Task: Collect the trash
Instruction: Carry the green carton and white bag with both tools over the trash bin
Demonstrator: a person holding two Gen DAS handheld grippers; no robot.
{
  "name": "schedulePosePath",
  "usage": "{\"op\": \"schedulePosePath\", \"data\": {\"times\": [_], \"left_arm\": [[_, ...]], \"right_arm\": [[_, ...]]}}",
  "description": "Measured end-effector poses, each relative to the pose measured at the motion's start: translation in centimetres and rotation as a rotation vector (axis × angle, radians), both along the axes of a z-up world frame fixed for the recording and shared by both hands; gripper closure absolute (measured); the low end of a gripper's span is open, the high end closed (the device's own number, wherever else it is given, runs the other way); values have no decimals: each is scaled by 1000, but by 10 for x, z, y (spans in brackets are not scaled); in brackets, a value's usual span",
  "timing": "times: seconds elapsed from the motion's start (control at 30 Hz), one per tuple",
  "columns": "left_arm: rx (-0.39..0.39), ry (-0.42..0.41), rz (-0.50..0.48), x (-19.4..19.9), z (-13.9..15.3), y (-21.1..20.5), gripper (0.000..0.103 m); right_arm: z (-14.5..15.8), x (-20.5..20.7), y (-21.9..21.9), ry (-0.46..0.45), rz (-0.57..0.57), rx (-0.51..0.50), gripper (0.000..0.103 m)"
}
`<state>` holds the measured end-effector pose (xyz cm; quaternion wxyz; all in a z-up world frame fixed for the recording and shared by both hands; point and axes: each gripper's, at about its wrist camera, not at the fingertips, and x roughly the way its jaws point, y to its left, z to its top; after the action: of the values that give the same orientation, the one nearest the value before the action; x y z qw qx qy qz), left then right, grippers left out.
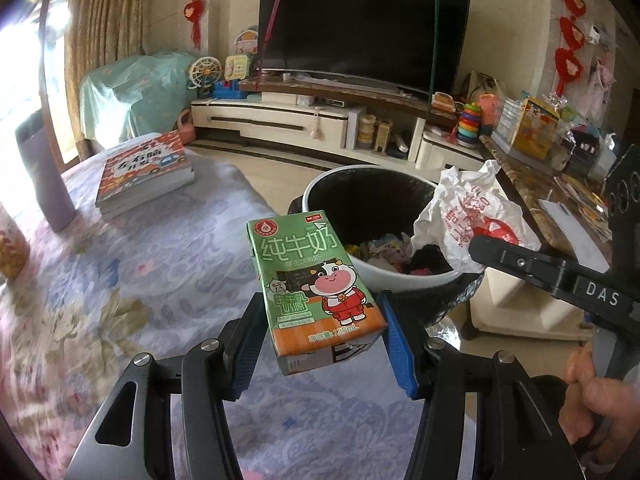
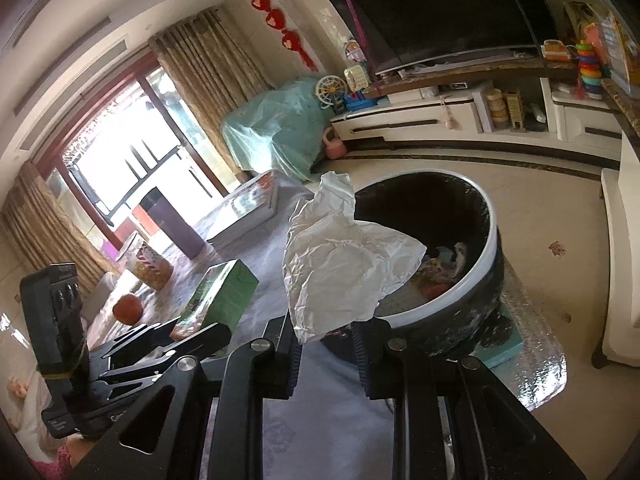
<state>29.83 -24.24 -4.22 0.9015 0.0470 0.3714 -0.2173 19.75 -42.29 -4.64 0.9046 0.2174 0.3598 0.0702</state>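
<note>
Two grippers near the lined bin (image 1: 320,196). Left gripper (image 1: 320,344) pinches a milk carton (image 1: 316,284). Right gripper (image 2: 326,356) clamps a crumpled wrapper (image 2: 340,264).

Your left gripper (image 1: 320,344) has black linkage arms with round silver pivot screws, slotted grey outer plates and ribbed blue pads (image 1: 400,354). Just right of the green carton, your right gripper (image 1: 486,250) shows a black arm lettered "DAS"; its own camera shows ribbed black pads (image 2: 362,356).
</note>
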Motion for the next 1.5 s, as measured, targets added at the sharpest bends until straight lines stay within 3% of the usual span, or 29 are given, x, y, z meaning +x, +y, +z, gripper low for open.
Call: {"op": "schedulePosePath", "data": {"times": [1.5], "left_arm": [[70,-12,-70,69,-4,-67,55]], "right_arm": [[-4,59,-41,62,-25,-39,80]]}}
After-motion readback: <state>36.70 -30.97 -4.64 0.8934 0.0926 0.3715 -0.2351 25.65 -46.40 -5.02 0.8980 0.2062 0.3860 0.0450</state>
